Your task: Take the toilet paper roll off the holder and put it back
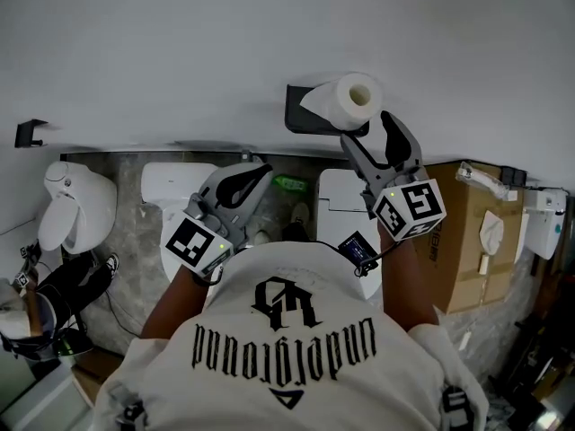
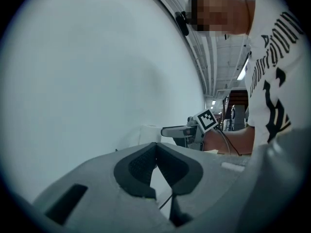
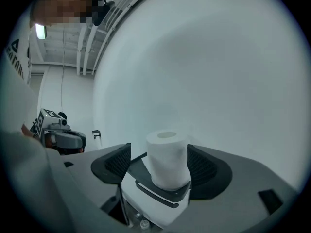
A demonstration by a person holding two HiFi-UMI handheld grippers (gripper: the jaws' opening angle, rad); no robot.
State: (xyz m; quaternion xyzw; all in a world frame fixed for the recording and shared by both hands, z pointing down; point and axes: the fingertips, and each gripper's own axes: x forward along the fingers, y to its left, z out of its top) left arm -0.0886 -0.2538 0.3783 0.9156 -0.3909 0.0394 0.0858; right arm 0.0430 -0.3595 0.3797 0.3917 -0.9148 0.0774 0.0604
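While the right gripper point(image 3: 158, 149) has its fingers spread wide, the toilet paper roll point(image 3: 167, 161) shows between them in the right gripper view. The dark ribbed pads point(image 3: 201, 166) flank its round sides without pressing in; the right-hand pad looks very near the paper and the left-hand one stands clear of it. From the head view the same gripper point(image 1: 367, 128) reaches toward the far wall point(image 1: 269, 25), its tips just short of the roll point(image 1: 358, 97), so I judge nothing is gripped yet.

The roll stands on end on the dark holder point(image 1: 301, 115) fixed to that wall, its cardboard core opening upward and a loose flap of paper draped to the left. Whether a peg runs up through the core cannot be made out.

It should handle as a light, soft thing. The wound paper gives under pressure, and only the core inside is somewhat stiff. The surface is matte and offers good friction, so slipping is unlikely, but a hard squeeze would dent it out of round, and the free flap could snag and unwind. The best hold, in my judgement, is across the curved sides at about mid-height, pads opposite each other, closing only until the paper firms up, then lifting straight up off the holder point(image 3: 160, 191).

The left gripper point(image 2: 156, 147) has its pads pressed together at the tips with nothing between them. It hangs low and to the left point(image 1: 256, 171), well apart from the roll.
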